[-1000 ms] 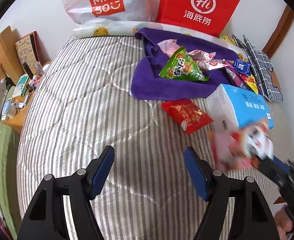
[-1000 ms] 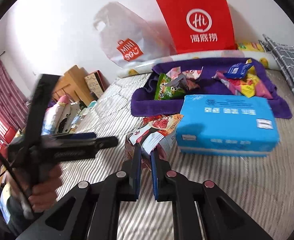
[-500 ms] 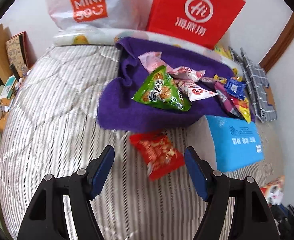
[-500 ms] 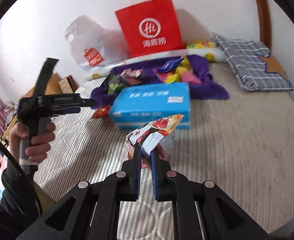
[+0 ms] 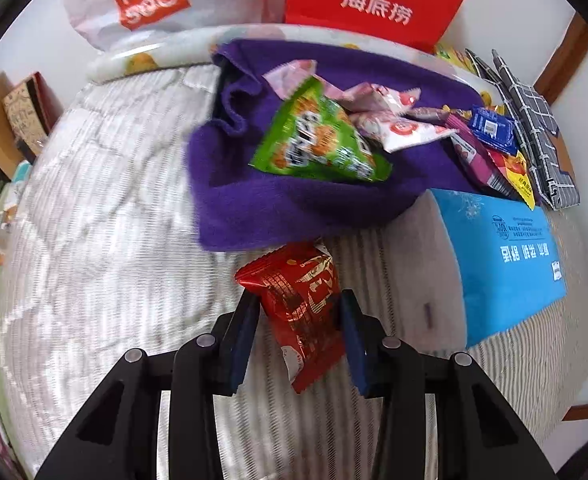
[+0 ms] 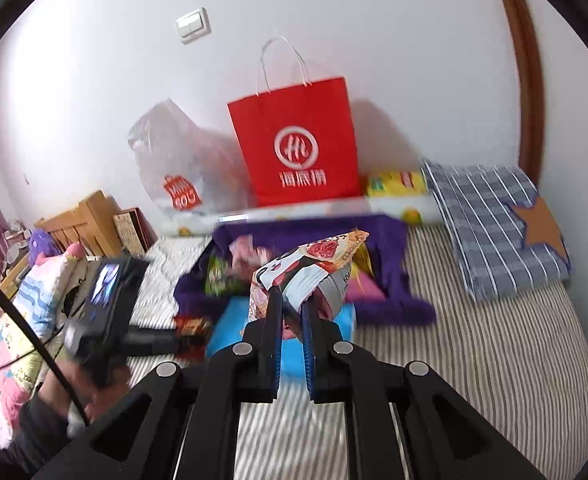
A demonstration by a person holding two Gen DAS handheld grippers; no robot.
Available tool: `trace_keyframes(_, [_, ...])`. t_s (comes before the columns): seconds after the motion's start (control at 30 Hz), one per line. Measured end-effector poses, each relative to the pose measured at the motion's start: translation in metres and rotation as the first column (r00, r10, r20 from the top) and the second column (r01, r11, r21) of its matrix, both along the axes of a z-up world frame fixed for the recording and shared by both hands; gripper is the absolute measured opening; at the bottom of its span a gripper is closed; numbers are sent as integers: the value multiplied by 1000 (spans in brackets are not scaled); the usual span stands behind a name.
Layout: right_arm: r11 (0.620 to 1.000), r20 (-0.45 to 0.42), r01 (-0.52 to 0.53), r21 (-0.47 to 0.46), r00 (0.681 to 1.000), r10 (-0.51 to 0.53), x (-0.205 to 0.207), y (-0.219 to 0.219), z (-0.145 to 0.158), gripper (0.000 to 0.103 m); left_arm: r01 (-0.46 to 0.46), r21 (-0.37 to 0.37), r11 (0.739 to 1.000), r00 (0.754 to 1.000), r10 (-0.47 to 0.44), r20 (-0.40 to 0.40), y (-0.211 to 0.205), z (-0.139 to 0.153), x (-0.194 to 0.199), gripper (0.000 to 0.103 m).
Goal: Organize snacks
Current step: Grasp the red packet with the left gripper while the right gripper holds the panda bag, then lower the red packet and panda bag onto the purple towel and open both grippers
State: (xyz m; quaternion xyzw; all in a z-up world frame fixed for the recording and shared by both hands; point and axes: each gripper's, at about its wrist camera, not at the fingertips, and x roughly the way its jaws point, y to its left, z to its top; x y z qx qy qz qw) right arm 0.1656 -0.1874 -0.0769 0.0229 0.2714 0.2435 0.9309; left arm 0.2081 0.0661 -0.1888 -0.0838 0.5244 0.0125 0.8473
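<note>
My left gripper (image 5: 297, 304) has its fingers around a red snack packet (image 5: 300, 300) lying on the striped bed, touching both its sides. Beyond it a purple towel (image 5: 254, 196) holds a green snack bag (image 5: 318, 144) and several other packets. My right gripper (image 6: 293, 306) is shut on a white and pink snack packet (image 6: 306, 272) and holds it up above the bed. The left gripper also shows in the right wrist view (image 6: 182, 338), low at the left, by the red packet (image 6: 192, 325).
A blue tissue pack (image 5: 502, 256) lies right of the red packet. A red paper bag (image 6: 294, 148) and a white plastic bag (image 6: 174, 168) stand at the wall. A folded grey plaid cloth (image 6: 494, 224) lies at the right. A wooden headboard (image 6: 82, 224) stands left.
My left gripper moved forward to the red packet and narrowed around it. My right gripper rose with its packet and turned toward the red paper bag.
</note>
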Motion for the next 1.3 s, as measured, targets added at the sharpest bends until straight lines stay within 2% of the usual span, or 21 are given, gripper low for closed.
trace_keyframes(0.2, [1000, 9, -14, -14, 1000, 14, 62, 25, 1, 10, -24, 8, 1000, 996, 23, 86, 23, 45, -2, 40])
trace_keyframes(0.4, [1000, -19, -13, -25, 1000, 12, 116, 47, -9, 10, 4, 2, 1000, 987, -4, 159, 20, 86, 35, 40])
trace_keyframes(0.57, [998, -57, 17, -53, 998, -20, 148, 56, -24, 10, 33, -12, 999, 984, -30, 174, 10, 87, 83, 40])
trace_keyframes(0.7, [997, -98, 28, -75, 995, -35, 165, 58, -39, 10, 41, -21, 999, 985, -37, 166, 0, 75, 120, 40])
trace_keyframes(0.83, [996, -126, 30, -87, 991, -41, 174, 58, -51, 10, 50, -57, 997, 991, -42, 127, -7, 58, 141, 41])
trace_keyframes(0.93, [994, -139, 28, -103, 989, -42, 176, 61, -55, 12, 41, -39, 998, 993, -37, 112, -11, 48, 150, 41])
trace_keyframes(1.03, [994, -134, 29, -104, 990, -42, 173, 60, -52, 12, 38, -46, 998, 995, -33, 90, -10, 47, 150, 51])
trace_keyframes(1.07, [994, -133, 29, -104, 990, -43, 170, 59, -50, 17, 29, -46, 999, 996, -25, 89, -9, 50, 148, 55])
trace_keyframes(1.1, [994, -134, 36, -101, 990, -49, 167, 58, -47, 26, 20, -39, 999, 995, -16, 99, -9, 54, 144, 59])
trace_keyframes(1.13, [995, -131, 41, -95, 990, -54, 164, 56, -44, 29, 13, -28, 1000, 994, -10, 112, -9, 60, 140, 61])
trace_keyframes(1.3, [994, -96, 72, -80, 992, -79, 131, 48, -20, 32, 26, -5, 1000, 985, -24, 173, -13, 93, 106, 67])
